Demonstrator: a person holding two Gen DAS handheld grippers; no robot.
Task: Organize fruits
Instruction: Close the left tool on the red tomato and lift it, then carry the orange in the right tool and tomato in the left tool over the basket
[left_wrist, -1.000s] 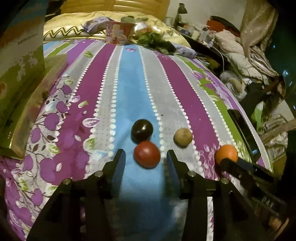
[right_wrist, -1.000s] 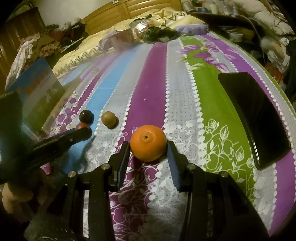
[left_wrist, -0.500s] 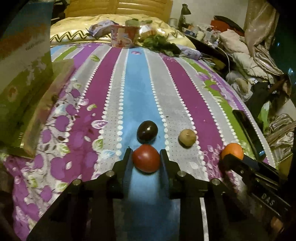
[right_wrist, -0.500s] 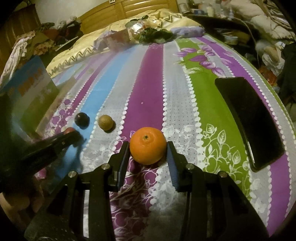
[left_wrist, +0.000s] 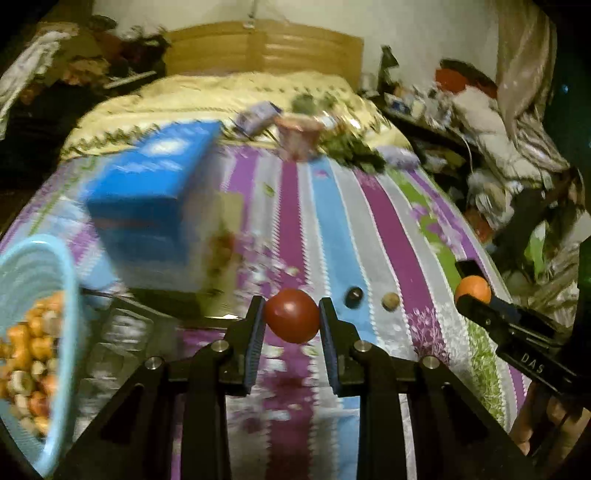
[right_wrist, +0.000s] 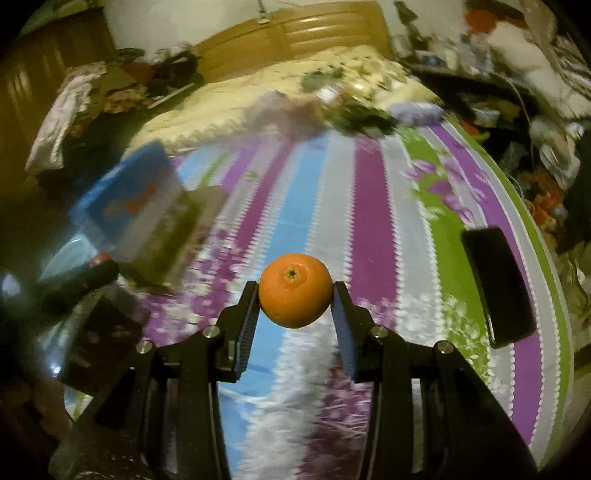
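My left gripper (left_wrist: 291, 320) is shut on a red tomato (left_wrist: 291, 319) and holds it above the striped bedspread (left_wrist: 332, 229). My right gripper (right_wrist: 294, 291) is shut on an orange (right_wrist: 294, 290), also lifted; the orange also shows at the right of the left wrist view (left_wrist: 472, 288). A dark round fruit (left_wrist: 354, 296) and a small brown fruit (left_wrist: 390, 301) lie on the bedspread. A light blue basket (left_wrist: 68, 284) with several small fruits sits at the far left, below and left of my left gripper.
A blue box (left_wrist: 155, 199) stands on the bed left of centre, also in the right wrist view (right_wrist: 136, 206). A black phone (right_wrist: 496, 284) lies at the right edge. Packets and greens (left_wrist: 343, 147) lie at the far end. Clutter fills the room's right side.
Both grippers have lifted their fruit off the bedspread and swung left. The basket and blue box have come into the left wrist view. The dark and brown fruits stay put.
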